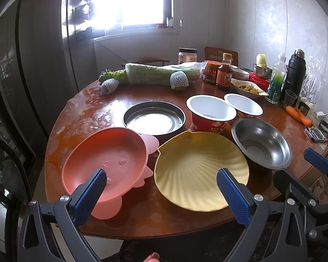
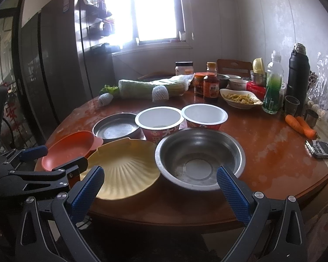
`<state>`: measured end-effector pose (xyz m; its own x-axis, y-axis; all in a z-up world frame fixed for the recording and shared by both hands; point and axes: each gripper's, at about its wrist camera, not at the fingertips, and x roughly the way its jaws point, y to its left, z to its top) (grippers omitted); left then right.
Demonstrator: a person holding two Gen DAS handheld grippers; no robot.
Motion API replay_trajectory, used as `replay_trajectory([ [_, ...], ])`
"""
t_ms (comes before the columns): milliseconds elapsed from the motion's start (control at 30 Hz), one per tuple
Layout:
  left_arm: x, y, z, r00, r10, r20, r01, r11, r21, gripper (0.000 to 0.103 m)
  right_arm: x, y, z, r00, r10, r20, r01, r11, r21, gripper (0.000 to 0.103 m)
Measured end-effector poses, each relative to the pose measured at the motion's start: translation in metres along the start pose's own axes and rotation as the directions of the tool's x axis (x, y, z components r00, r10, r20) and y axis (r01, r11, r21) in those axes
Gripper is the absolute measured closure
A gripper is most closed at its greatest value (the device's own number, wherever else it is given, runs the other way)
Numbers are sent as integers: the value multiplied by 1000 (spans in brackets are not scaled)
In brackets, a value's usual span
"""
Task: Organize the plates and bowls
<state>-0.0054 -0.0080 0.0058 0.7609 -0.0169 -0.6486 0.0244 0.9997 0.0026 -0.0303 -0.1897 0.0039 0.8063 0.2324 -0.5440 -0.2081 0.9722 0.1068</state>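
Left gripper (image 1: 161,178) spread wide, gripping nothing, hovering before the pink fish-shaped plastic plate (image 1: 107,159) and yellow shell-shaped plate (image 1: 196,170); right gripper (image 2: 160,175) equally wide, empty, over the stainless steel bowl (image 2: 199,155); two red-printed paper bowls (image 2: 159,120) behind, labels unreadable, apparently empty.

pink plate (image 1: 107,163) near rim behind left gripper (image 1: 161,184) finger, jar labels (image 1: 210,74) unreadable, window (image 1: 129,2) overexposed

Home dining room: round wooden table (image 1: 124,216), fridge (image 2: 61,65), condiment jars (image 2: 211,86).
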Motion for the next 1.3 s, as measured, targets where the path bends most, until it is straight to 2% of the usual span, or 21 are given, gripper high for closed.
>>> replay_trajectory([
  [367,-2,3,2,1000,0,7,0,1000,-16,1,-2,4,2,1000,5,14,-5,1000,-17,1],
  [700,-5,28,4,1000,-5,15,6,998,-68,1,1,18,12,999,27,17,-26,998,-54,0],
  [1033,-4,76,2,1000,24,-8,-25,989,-148,1,18,54,26,994,110,-7,-110,984,-138,0],
  [1300,7,116,-6,996,68,-55,-77,976,-202,1,54,88,35,973,206,-102,-221,961,-167,1],
])
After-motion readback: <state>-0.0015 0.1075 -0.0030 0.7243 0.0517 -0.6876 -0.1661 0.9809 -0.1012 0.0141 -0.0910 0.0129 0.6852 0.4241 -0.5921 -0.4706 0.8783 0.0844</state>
